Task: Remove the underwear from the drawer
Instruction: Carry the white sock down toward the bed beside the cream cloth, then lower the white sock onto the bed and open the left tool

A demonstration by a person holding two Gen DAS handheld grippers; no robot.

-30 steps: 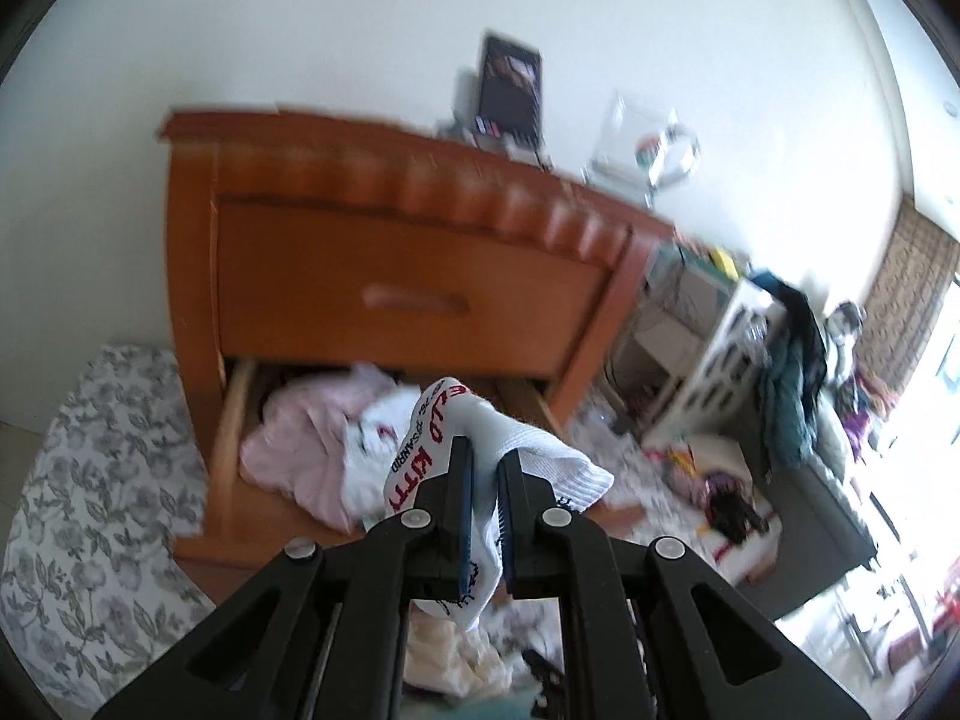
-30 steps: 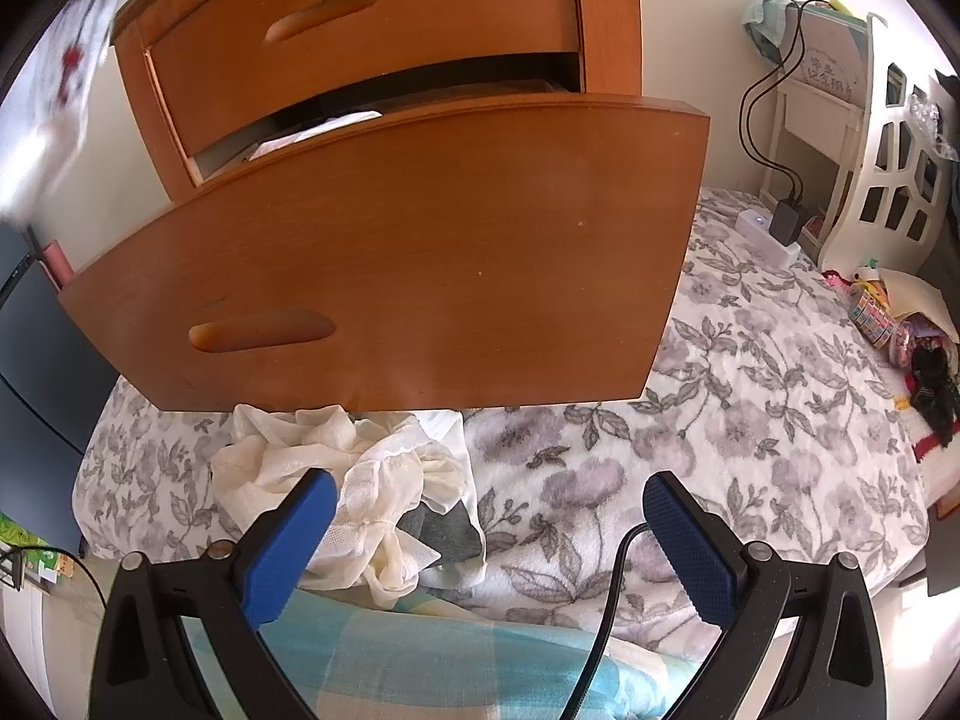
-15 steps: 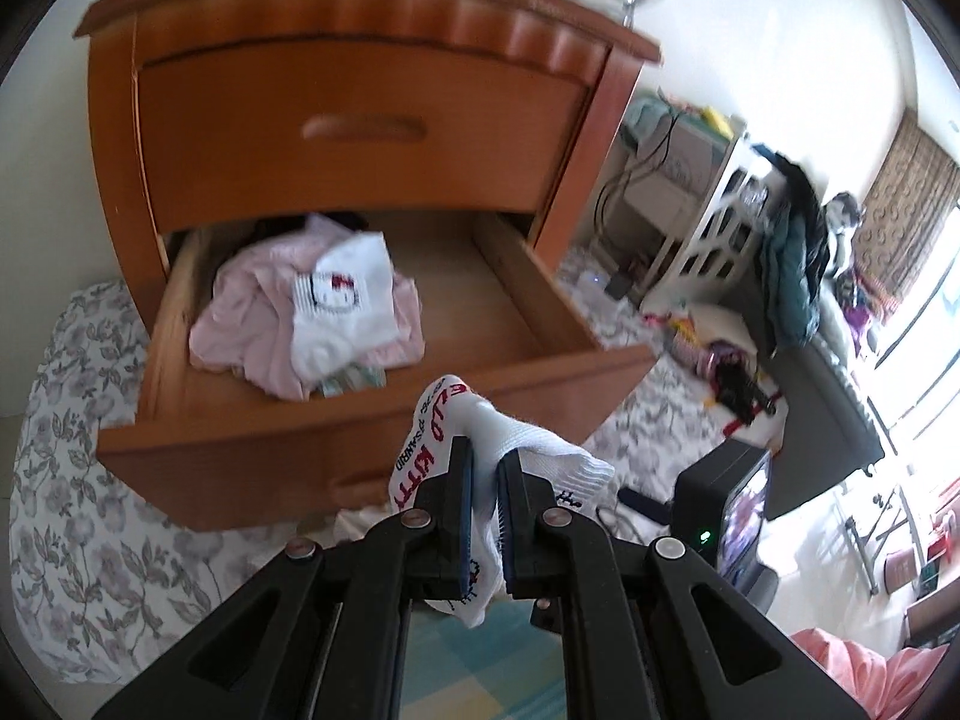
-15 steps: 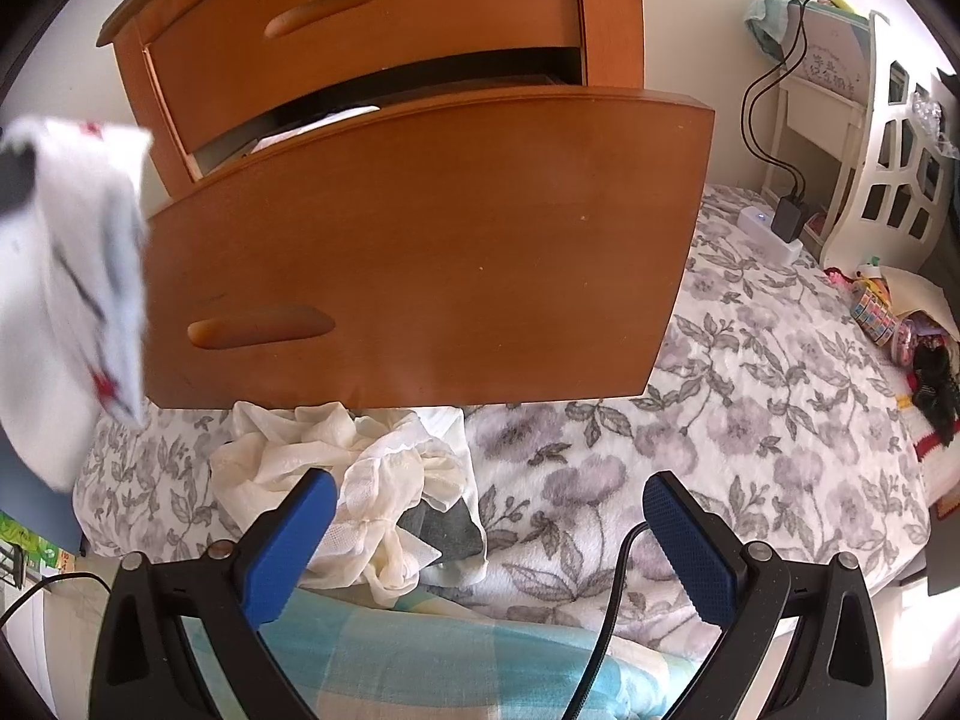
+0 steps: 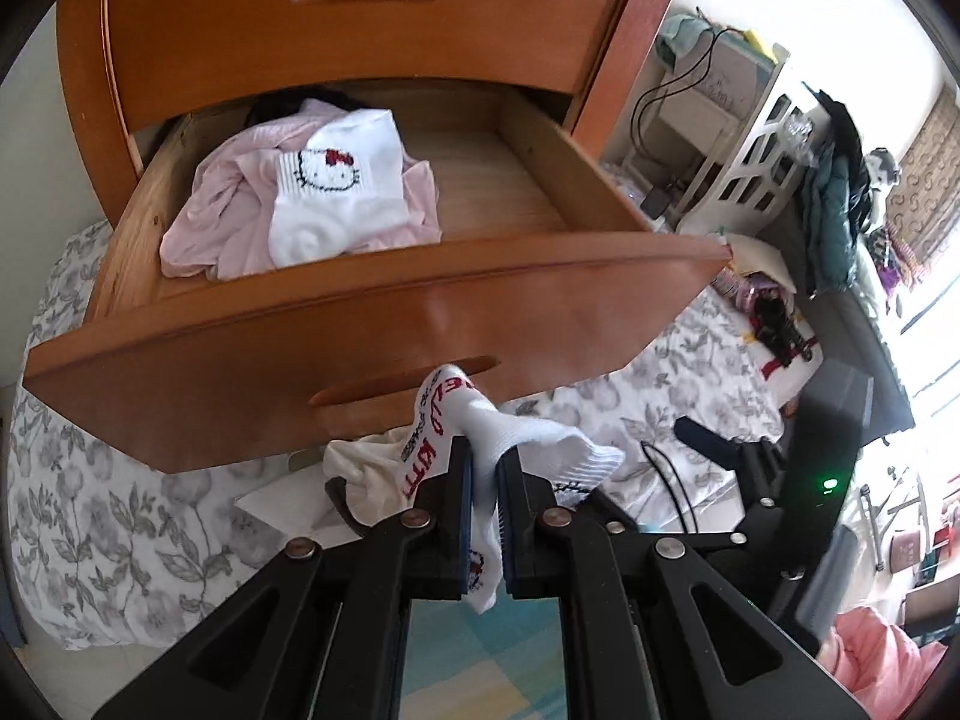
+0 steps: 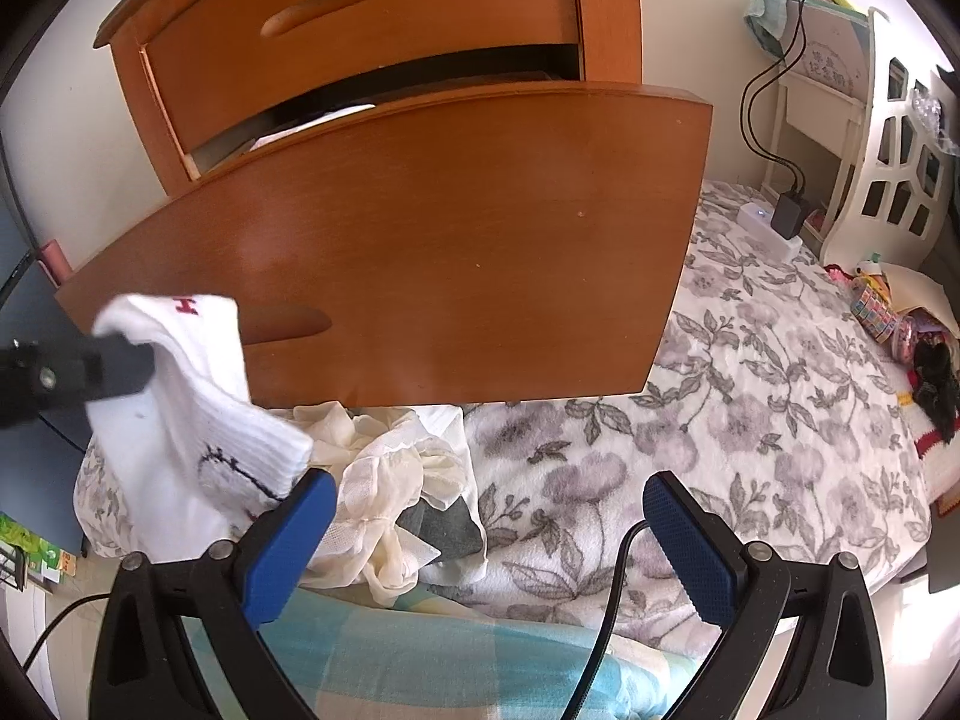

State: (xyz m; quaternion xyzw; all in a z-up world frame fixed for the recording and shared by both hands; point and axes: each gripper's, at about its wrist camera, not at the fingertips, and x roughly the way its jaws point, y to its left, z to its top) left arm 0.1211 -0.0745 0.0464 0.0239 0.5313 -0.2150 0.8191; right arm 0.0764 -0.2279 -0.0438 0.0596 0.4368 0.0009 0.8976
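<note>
A: Below the drawer's [image 5: 372,324] front edge, left gripper [image 5: 485,468] pinches a white sock [image 5: 528,438]; red letters, "KITT" readable.
B: Right gripper [image 6: 486,498]?
A: Wide apart, empty, over cream cloth [image 6: 390,480] on floral blanket [image 6: 720,420].
B: Left view only?
A: Second cat-face sock [image 5: 330,180] on pink garment [image 5: 222,204], drawer's back-left corner.

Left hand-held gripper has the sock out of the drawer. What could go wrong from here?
1. The left hand-held gripper pinches the white sock by a fold, so it might slip free.
2. The open drawer juts over the cream cloth pile; a hand could bump its front.
3. A matching sock and pink garment remain inside.
</note>
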